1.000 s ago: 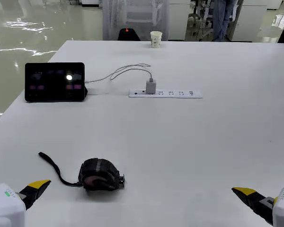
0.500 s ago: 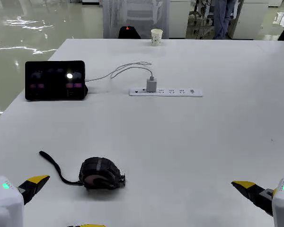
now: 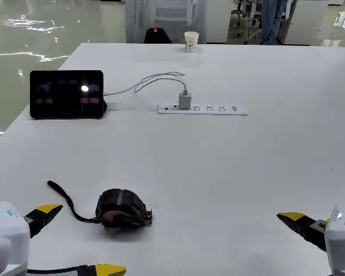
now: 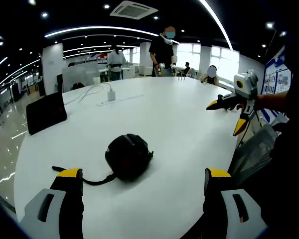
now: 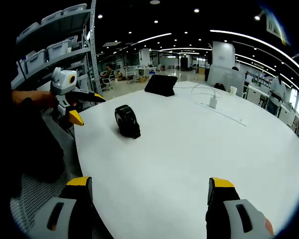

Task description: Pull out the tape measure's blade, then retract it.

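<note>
On the white table (image 3: 230, 167), the tape measure (image 3: 122, 208) lies just ahead of the left gripper (image 4: 143, 175), the right gripper (image 5: 149, 182) well apart, each with its 2 jaws spread wide.

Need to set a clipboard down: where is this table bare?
Widest bare patch: the table between the power strip and the near edge, right of the tape measure. Also bare beyond the strip, right of the paper cup. Crowded around the tablet and cable.
</note>
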`<state>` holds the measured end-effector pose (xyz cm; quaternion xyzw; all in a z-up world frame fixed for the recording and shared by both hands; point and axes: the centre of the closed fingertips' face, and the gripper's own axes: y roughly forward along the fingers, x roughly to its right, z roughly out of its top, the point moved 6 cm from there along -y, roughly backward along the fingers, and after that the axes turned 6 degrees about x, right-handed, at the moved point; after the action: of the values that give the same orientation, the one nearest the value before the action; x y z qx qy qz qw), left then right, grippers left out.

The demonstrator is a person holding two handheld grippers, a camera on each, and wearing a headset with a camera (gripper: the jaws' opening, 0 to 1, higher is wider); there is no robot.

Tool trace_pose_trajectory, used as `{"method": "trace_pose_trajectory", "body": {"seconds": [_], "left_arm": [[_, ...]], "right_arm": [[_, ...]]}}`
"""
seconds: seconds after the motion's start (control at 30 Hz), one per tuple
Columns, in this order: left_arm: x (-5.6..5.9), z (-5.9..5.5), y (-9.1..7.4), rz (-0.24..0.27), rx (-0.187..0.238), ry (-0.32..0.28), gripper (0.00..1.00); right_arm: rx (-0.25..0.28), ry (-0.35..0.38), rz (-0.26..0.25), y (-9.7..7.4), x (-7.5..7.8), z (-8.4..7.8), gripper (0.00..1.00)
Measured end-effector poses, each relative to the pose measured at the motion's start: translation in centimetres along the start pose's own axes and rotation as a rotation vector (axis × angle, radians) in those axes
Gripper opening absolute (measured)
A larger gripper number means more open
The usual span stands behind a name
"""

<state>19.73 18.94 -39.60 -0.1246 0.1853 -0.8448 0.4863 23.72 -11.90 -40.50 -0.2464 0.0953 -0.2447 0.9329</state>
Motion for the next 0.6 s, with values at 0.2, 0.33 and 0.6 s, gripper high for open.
{"method": "trace_pose_trajectory", "body": {"seconds": [0.2,0.33,0.6], "left_arm": [[-0.5,0.2,0.3,-0.023,-0.002,0.013,0.99],[-0.9,0.2,0.7,-0.034,-0.018,0.018,0.99],[-1.4,0.2,1.2,-0.058,-0.030,0.022,0.99]], "right_arm": [[-0.007,-0.010,0.010,0.6,0.6,0.1,0.95],[-0.002,-0.018,0.016,1.0,0.8,0.3,0.95],[-0.018,-0.035,0.047,2.0,1.3,0.3,0.92]]}}
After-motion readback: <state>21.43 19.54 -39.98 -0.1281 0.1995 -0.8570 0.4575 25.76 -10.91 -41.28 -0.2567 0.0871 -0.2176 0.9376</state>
